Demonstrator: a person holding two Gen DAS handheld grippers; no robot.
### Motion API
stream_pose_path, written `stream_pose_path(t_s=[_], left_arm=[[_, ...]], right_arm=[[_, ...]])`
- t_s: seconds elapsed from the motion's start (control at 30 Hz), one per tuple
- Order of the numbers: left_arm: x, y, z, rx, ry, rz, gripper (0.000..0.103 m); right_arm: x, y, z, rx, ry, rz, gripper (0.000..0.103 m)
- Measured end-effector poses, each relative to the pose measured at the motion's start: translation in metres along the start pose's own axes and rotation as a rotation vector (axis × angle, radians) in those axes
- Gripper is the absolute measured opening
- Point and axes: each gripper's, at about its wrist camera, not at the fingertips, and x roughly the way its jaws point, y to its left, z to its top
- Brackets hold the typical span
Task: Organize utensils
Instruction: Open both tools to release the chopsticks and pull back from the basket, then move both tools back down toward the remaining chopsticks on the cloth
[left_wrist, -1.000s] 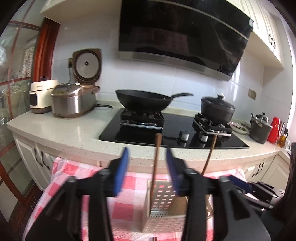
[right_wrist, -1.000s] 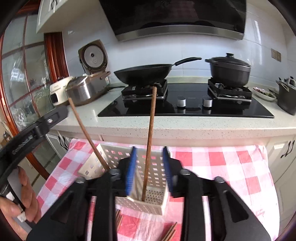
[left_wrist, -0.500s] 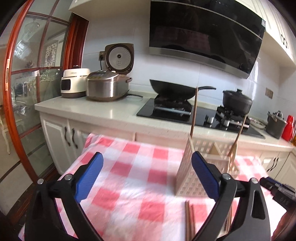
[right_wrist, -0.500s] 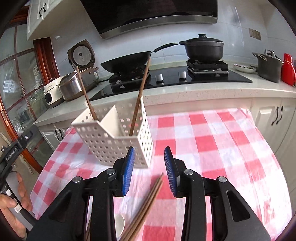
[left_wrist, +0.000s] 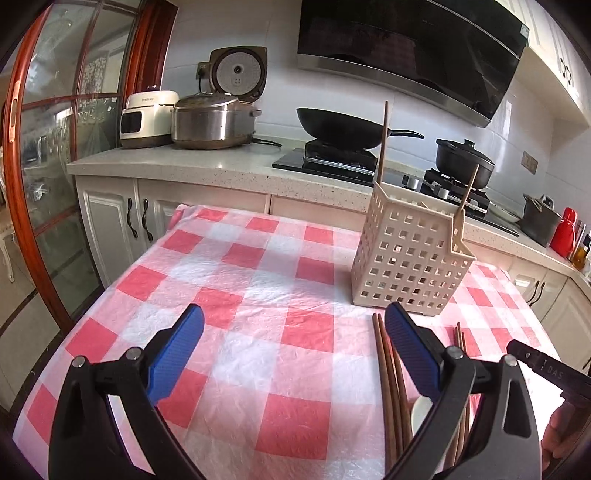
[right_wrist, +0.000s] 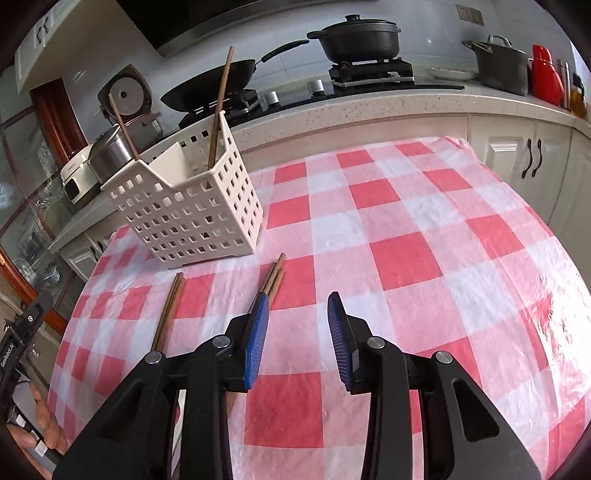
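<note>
My left gripper (left_wrist: 293, 345) is spread wide, holding nothing; my right gripper (right_wrist: 297, 334) is partly apart, also holding nothing. The white basket (right_wrist: 192, 214) stands on the checked cloth (right_wrist: 406, 240) with two chopsticks (right_wrist: 218, 110) upright inside. Loose chopsticks (right_wrist: 271, 278) lie on the cloth just in front of the basket.

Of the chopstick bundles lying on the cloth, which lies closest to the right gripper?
The bundle beside the right gripper's left finger, partly hidden behind it; the other pair lies apart, farther left.

"DAS" on right tool (left_wrist: 546, 373)
</note>
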Motion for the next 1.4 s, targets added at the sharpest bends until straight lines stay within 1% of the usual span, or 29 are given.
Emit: stream_pose_path(t_s=[0.1, 0.33, 0.47, 0.7, 0.83, 0.9, 1.0, 1.1, 1.27, 1.37, 1.4], left_arm=[[0.003, -0.001, -0.002, 0.004, 0.004, 0.004, 0.095], [0.013, 0.008, -0.006, -0.026, 0.035, 0.010, 0.095], [0.016, 0.010, -0.008, -0.025, 0.039, 0.011, 0.095], [0.018, 0.008, -0.013, -0.018, 0.050, 0.007, 0.095], [0.019, 0.008, -0.015, -0.019, 0.054, 0.002, 0.095], [0.020, 0.009, -0.015, -0.020, 0.054, 0.001, 0.095], [0.021, 0.009, -0.016, -0.024, 0.058, 0.001, 0.095], [0.022, 0.010, -0.017, -0.029, 0.062, -0.003, 0.095], [0.021, 0.009, -0.019, -0.022, 0.061, -0.006, 0.095], [0.021, 0.010, -0.019, -0.027, 0.060, -0.008, 0.095], [0.021, 0.011, -0.019, -0.028, 0.061, -0.009, 0.095]], right_arm=[[0.004, 0.000, -0.002, -0.006, 0.009, -0.006, 0.033], [0.015, 0.005, -0.008, -0.020, 0.048, -0.002, 0.032], [0.021, 0.015, -0.013, -0.041, 0.071, 0.005, 0.032], [0.032, 0.029, -0.019, -0.074, 0.096, -0.011, 0.032], [0.040, 0.034, -0.021, -0.088, 0.116, -0.048, 0.029], [0.042, 0.034, -0.021, -0.081, 0.120, -0.045, 0.029], [0.043, 0.036, -0.020, -0.093, 0.118, -0.069, 0.029], [0.046, 0.041, -0.018, -0.097, 0.130, -0.070, 0.029], [0.050, 0.049, -0.017, -0.113, 0.141, -0.098, 0.029], [0.053, 0.050, -0.015, -0.126, 0.157, -0.130, 0.025], [0.053, 0.051, -0.015, -0.139, 0.160, -0.143, 0.022]])
